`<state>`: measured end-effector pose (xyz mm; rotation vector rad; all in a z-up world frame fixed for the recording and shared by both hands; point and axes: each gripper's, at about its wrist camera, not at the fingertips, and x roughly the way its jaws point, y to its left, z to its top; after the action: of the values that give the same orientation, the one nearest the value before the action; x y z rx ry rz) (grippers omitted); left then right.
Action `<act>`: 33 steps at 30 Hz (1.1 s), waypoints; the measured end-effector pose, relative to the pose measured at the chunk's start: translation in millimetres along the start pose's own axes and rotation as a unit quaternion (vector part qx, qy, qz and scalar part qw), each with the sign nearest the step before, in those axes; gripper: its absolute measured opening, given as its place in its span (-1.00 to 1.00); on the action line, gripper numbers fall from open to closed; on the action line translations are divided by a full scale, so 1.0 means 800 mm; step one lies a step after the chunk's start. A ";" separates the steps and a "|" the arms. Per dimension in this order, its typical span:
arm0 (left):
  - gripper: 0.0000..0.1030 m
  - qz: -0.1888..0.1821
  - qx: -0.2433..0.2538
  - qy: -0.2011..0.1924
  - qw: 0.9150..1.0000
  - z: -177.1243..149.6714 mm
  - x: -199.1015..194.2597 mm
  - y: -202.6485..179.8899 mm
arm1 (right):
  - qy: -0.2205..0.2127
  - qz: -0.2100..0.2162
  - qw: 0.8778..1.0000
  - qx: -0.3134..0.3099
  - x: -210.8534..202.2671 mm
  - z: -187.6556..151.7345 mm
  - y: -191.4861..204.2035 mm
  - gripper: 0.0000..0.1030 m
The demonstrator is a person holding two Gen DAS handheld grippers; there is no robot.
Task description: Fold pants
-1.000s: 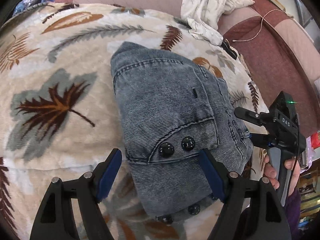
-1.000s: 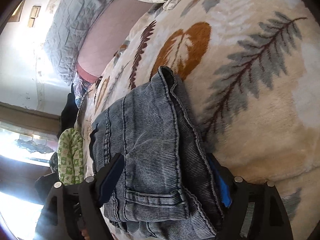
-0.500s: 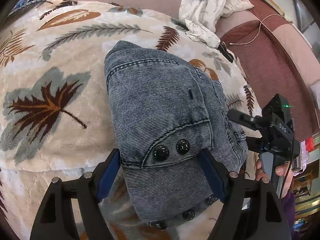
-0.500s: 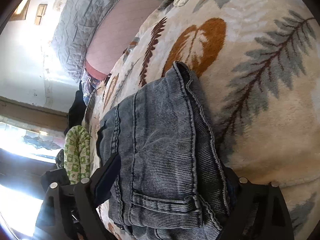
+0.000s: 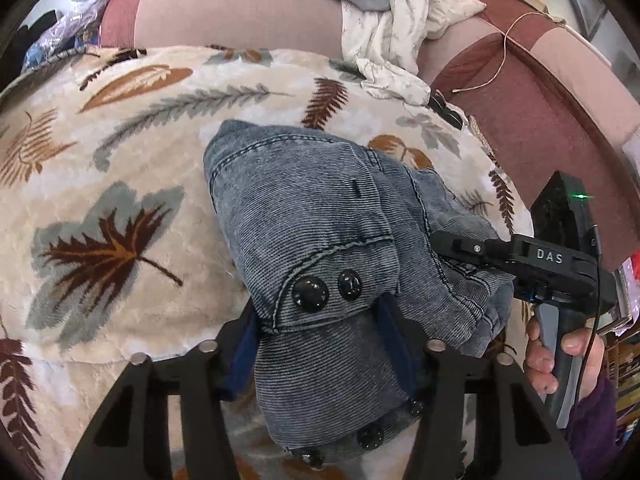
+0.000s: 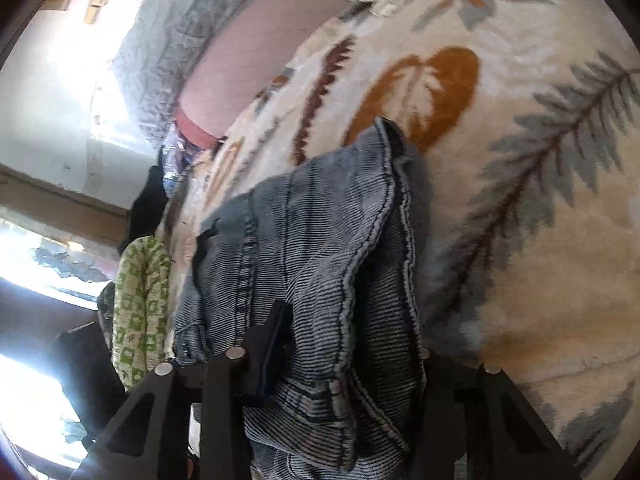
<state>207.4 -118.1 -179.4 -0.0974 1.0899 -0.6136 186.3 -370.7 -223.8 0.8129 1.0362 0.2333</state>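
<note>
The folded grey-blue denim pants (image 5: 320, 232) with black buttons hang as a thick bundle just above the leaf-patterned blanket (image 5: 120, 184). My left gripper (image 5: 320, 344) is shut on the near end of the bundle, blue pads pressed into the cloth. My right gripper (image 6: 344, 344) is shut on the bundle's right side. It also shows in the left wrist view (image 5: 472, 256), held by a hand, with its fingers over the denim edge. The pants in the right wrist view (image 6: 320, 260) fill the space between the fingers.
A pink and maroon sofa back (image 5: 540, 120) runs behind the blanket. Crumpled white cloth (image 5: 392, 40) and a thin cord (image 5: 508, 44) lie at the back. A green patterned cushion (image 6: 140, 300) sits at the left of the right wrist view.
Both grippers have closed in from wide open onto the folded pants. The bundle has risen off the blanket and bunched up between the fingers.
</note>
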 end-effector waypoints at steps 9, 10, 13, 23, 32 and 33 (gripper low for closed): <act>-0.01 0.035 0.010 -0.034 0.999 0.004 -0.039 0.009 | -0.005 0.020 0.999 -0.039 0.011 -0.010 0.046 -0.22; -0.01 0.040 0.010 -0.039 0.998 0.003 -0.046 0.012 | -0.006 0.023 0.999 -0.044 0.012 -0.010 0.052 -0.22; -0.01 0.055 0.012 -0.053 0.997 -0.001 -0.065 0.023 | -0.008 0.035 0.997 -0.061 0.020 -0.014 0.075 -0.22; -0.01 0.101 -0.020 -0.067 0.992 -0.019 -0.095 0.080 | 0.005 0.030 0.994 -0.109 0.073 -0.035 0.135 -0.22; 0.05 0.113 -0.036 -0.061 0.991 -0.048 -0.084 0.096 | 0.037 0.000 0.992 -0.118 0.100 -0.048 0.131 -0.17; 0.09 0.121 -0.034 -0.060 0.990 -0.047 -0.082 0.095 | 0.039 -0.011 0.992 -0.117 0.103 -0.048 0.129 -0.10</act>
<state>186.1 -13.1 -172.4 -0.0592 0.9881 -0.3485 216.4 -236.6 -217.6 0.5831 1.0683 0.3644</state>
